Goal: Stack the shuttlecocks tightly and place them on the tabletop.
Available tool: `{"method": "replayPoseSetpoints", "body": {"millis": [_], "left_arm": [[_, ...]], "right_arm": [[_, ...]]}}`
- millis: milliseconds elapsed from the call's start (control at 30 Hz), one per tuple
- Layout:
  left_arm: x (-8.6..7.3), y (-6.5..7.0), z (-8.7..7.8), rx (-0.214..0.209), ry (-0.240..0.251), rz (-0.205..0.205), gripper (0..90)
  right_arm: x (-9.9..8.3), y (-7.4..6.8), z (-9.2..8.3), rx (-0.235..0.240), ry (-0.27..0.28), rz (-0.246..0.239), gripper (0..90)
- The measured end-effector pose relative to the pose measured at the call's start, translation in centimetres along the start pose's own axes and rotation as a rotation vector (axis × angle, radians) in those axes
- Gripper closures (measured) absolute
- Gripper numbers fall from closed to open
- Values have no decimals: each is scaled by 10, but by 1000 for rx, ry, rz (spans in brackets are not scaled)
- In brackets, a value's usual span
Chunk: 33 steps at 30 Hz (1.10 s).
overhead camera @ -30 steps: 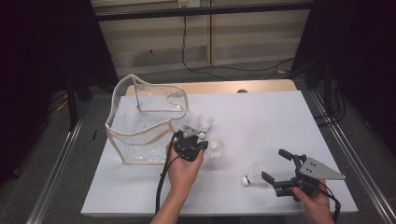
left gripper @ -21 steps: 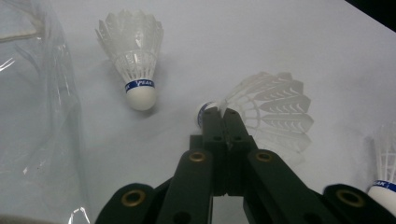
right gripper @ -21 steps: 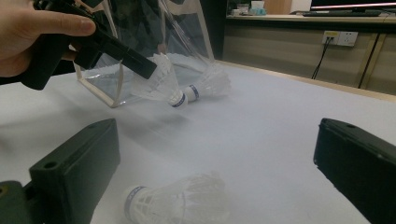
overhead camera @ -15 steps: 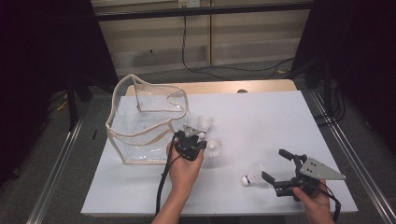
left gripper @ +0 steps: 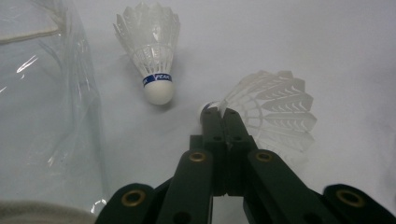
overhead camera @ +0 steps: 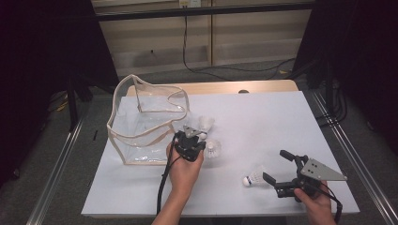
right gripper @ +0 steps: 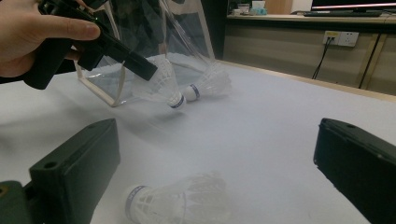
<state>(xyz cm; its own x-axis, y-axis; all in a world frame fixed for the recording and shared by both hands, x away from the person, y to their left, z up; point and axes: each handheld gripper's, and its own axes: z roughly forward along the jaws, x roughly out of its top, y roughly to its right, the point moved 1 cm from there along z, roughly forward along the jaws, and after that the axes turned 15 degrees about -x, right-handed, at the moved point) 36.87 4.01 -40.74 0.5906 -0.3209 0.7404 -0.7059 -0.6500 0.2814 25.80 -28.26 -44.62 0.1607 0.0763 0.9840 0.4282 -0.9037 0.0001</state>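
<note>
Three white shuttlecocks lie on the white table (overhead camera: 281, 117). My left gripper (left gripper: 223, 114) (overhead camera: 202, 143) is shut on the feather skirt of one shuttlecock (left gripper: 275, 107) (overhead camera: 214, 150); a white sliver shows between its pads. Seen from the right gripper view, this left gripper (right gripper: 148, 70) reaches that shuttlecock (right gripper: 163, 84), whose cork points down. A second shuttlecock (left gripper: 152, 51) (overhead camera: 205, 123) lies just beyond, beside the clear bag (overhead camera: 141, 124). My right gripper (right gripper: 215, 154) (overhead camera: 275, 165) stands open near the front right, with the third shuttlecock (right gripper: 177, 203) (overhead camera: 253, 177) lying on the table between its jaws, untouched.
The clear plastic bag with beige trim stands open at the table's left, its wall (left gripper: 42, 116) close to my left gripper. A wooden strip (overhead camera: 211, 87) runs along the table's far edge. Metal rails (overhead camera: 347, 154) flank the table.
</note>
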Motion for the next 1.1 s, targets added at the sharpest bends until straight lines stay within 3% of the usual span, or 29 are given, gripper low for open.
{"method": "replayPoseSetpoints", "body": {"millis": [600, 1100], "left_arm": [[-3, -5, -3, 49, -20, -3, 900], [-1, 7, 7, 2, -3, 31, 868]], "right_arm": [[0, 0, 0, 1, 0, 0, 0], [0, 0, 0, 3, 0, -1, 0]]}}
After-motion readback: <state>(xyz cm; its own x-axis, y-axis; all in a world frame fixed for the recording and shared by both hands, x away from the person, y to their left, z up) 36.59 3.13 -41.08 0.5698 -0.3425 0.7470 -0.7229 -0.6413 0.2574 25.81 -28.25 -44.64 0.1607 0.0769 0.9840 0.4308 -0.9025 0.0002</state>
